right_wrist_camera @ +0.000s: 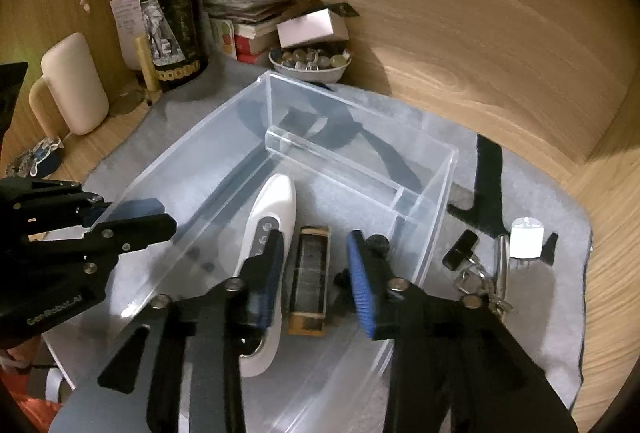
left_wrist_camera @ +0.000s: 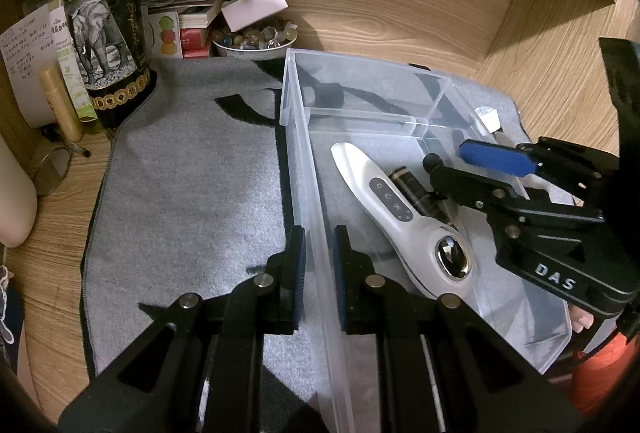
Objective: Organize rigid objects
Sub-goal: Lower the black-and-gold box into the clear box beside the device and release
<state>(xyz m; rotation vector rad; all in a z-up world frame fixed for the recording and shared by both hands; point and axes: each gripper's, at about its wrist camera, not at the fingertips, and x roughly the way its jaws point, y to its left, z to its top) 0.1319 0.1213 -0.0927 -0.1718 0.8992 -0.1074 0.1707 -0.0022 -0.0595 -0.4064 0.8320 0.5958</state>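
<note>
A clear plastic box (left_wrist_camera: 304,153) (right_wrist_camera: 192,141) with an inner divider stands on a grey mat (left_wrist_camera: 180,173). Inside it lie a white handheld device (left_wrist_camera: 384,193) (right_wrist_camera: 276,201) and, beside it, a small dark bottle (left_wrist_camera: 416,189) (right_wrist_camera: 308,281) with gold ends. My left gripper (left_wrist_camera: 320,273) (right_wrist_camera: 148,217) is shut on the box's left wall, which runs between its pads. My right gripper (right_wrist_camera: 316,273) (left_wrist_camera: 452,159) reaches down into the box and straddles the dark bottle. Gaps show between both blue pads and the bottle, so it is open.
On the mat to the right of the box lie a bunch of keys (right_wrist_camera: 480,273) and a small white-capped item (right_wrist_camera: 526,241). At the back stand a wine bottle (left_wrist_camera: 104,33), a bowl of beads (left_wrist_camera: 256,41), stacked papers and a cream mug (right_wrist_camera: 76,85).
</note>
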